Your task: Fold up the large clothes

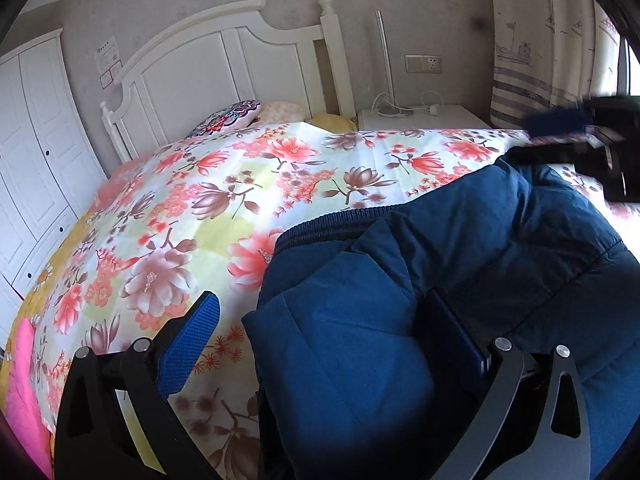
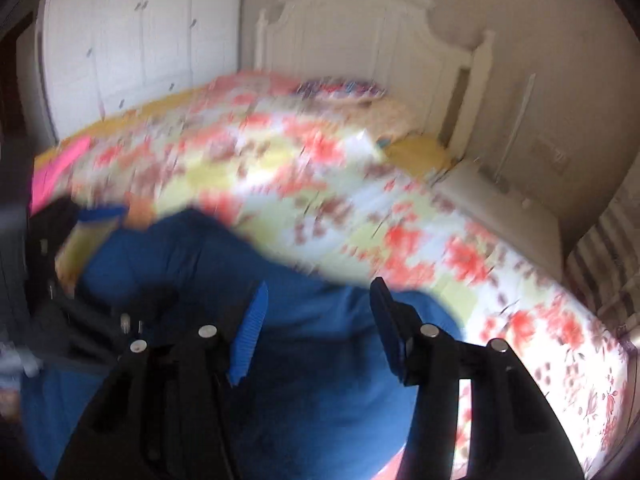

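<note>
A dark blue padded jacket [image 1: 440,248] lies bunched on the floral bedspread [image 1: 208,184], towards the bed's near right side. My left gripper [image 1: 322,298] is open wide. Its left pad [image 1: 192,344] stands clear of the cloth, and its right finger rests against a fold of the jacket. In the blurred right wrist view, my right gripper [image 2: 320,289] hovers over the jacket [image 2: 312,380] with its jaws apart and nothing pinched between them. The left wrist view shows the right gripper [image 1: 552,138] at the jacket's far right end.
A white headboard [image 1: 224,52] and pillows [image 1: 224,118] are at the bed's far end. A nightstand [image 1: 424,116] with a lamp stands beside it, and a curtain [image 1: 532,40] hangs at the right. A white wardrobe [image 1: 36,140] lines the left. Pink cloth [image 1: 24,380] lies at the bed's near left corner.
</note>
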